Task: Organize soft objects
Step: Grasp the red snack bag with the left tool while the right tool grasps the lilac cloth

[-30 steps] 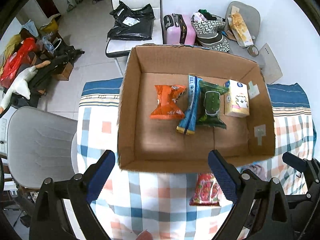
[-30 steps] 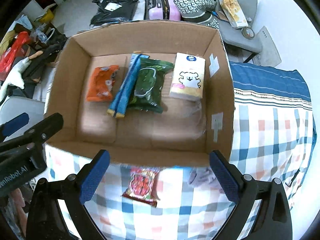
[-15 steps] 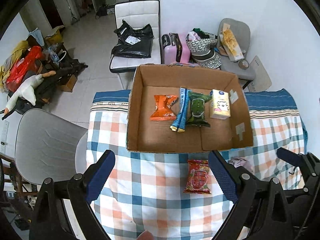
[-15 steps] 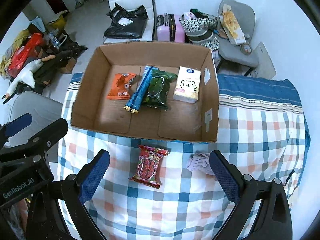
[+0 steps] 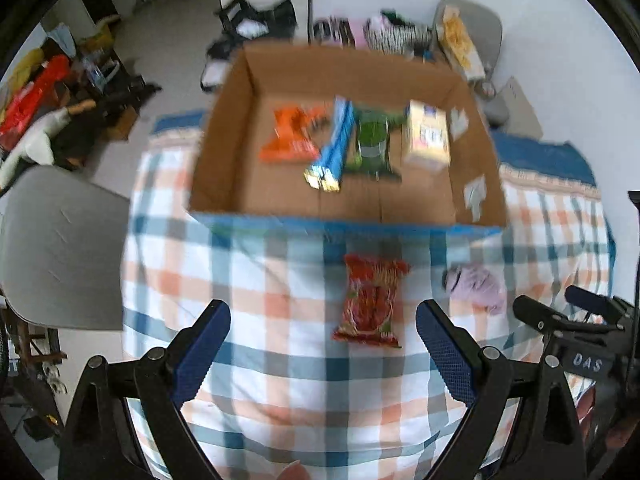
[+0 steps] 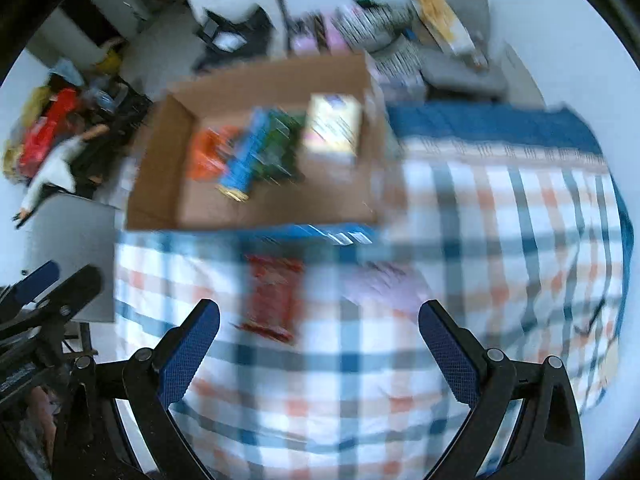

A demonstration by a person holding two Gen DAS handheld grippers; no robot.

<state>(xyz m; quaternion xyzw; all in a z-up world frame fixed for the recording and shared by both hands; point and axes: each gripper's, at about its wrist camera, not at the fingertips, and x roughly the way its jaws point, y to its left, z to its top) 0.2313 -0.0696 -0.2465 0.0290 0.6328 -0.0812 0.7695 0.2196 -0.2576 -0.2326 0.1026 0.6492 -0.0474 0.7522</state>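
Note:
A red snack packet (image 5: pixel 372 300) lies on the checked tablecloth (image 5: pixel 280 400) in front of a cardboard box (image 5: pixel 224 152). A crumpled lilac cloth (image 5: pixel 478 286) lies to its right. The box holds an orange packet (image 5: pixel 290 140), a blue packet (image 5: pixel 334 148), a green packet (image 5: pixel 372 140) and a yellow tissue pack (image 5: pixel 426 140). My left gripper (image 5: pixel 323 344) is open and empty, above the cloth just short of the red packet. My right gripper (image 6: pixel 319 340) is open and empty; its view is blurred, with the red packet (image 6: pixel 274 300) and the lilac cloth (image 6: pixel 384 284) ahead.
A grey chair (image 5: pixel 60 248) stands at the table's left. A white chair with black bags (image 5: pixel 260 8), a pink suitcase and another grey chair (image 5: pixel 468 36) with clutter stand behind the box. A white wall is at the right.
Both grippers have dropped lower and closer to the table, so the red packet and lilac cloth look bigger. The right wrist view has swung right. Jaws stay open.

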